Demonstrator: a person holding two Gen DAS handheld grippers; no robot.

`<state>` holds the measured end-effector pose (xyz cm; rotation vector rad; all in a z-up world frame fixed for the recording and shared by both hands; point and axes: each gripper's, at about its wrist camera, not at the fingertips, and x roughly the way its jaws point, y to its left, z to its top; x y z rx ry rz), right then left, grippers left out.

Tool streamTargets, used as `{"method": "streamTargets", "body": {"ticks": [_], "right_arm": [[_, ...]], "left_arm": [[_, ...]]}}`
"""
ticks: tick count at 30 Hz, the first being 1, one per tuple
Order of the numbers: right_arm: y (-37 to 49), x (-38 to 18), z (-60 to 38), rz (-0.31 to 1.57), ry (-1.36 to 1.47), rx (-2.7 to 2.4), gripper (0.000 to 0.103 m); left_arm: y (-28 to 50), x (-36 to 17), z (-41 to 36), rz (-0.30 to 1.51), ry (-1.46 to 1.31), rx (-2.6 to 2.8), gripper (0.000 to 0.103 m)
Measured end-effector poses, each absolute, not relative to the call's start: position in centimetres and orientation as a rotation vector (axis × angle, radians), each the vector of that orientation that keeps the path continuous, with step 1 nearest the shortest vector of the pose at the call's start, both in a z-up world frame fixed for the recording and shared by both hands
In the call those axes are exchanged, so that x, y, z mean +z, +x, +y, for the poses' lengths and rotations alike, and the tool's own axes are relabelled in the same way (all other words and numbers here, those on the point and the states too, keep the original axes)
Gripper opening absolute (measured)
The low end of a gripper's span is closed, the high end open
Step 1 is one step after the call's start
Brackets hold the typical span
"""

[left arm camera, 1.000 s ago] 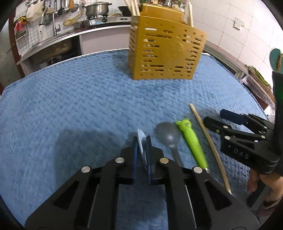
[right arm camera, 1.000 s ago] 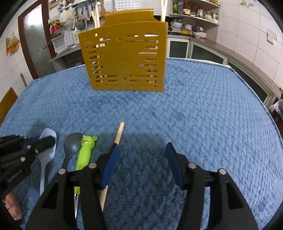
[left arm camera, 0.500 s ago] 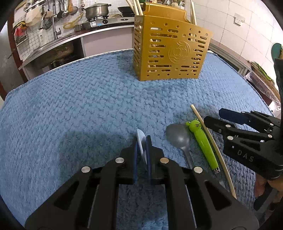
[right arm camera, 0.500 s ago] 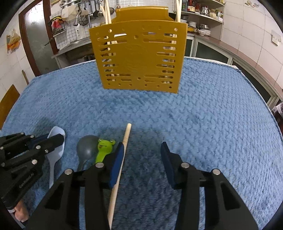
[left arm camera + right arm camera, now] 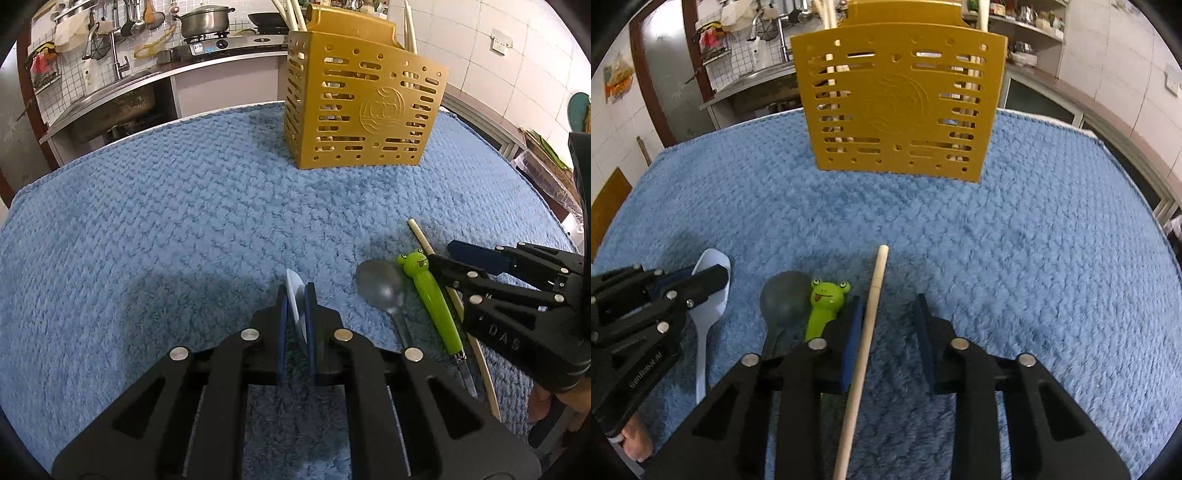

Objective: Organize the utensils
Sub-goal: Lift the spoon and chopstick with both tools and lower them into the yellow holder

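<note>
A blue textured cloth (image 5: 155,221) covered the surface and filled most of both views. On it, toward the top of each frame, stood the gold slotted utensil holder (image 5: 364,107), upright, with pale sticks rising from it.

The left gripper (image 5: 295,306) filled the lower centre of its own view; its fingers were pressed together on the white spoon (image 5: 710,291), pinching its bowl on edge. In the right wrist view that spoon lay at the left, its handle running down toward the bottom edge.

The right gripper (image 5: 888,325) took up the bottom of its own view. Its fingers had just been closing; the wooden chopstick (image 5: 866,332) lay between them, touching the left pad, while the right pad stood clear of it.

Left of the chopstick lay the green frog-handled utensil (image 5: 430,295), and just beside that the grey spoon (image 5: 380,286), bowl pointing up the frame. All four pieces lay in the lower part of the cloth, well apart from the holder.
</note>
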<state>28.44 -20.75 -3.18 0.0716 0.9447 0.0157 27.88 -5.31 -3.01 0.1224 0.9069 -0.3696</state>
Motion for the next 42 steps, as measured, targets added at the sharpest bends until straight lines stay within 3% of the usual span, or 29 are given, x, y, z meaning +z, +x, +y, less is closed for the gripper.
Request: {"method": "streamTargets", "body": {"ticks": [5,22,42], "right_arm": [[28.9,-3.0,-21.4,0.967,0.13,0.057,0.007],[28.0,-0.1,-23.7,0.844,0.214,0.078,0.006],[27.9,7.3,-28.1,0.497,0.241,0.113,0.006]], "left_arm": [[27.8,-2.8,-5.2,0.899,0.117,-0.364,0.007],[26.9,-1.0,-5.3,0.849,0.115,-0.362,0.005],[28.8,7.6,-6.5,0.587,0.065,-0.343,0.004]]}}
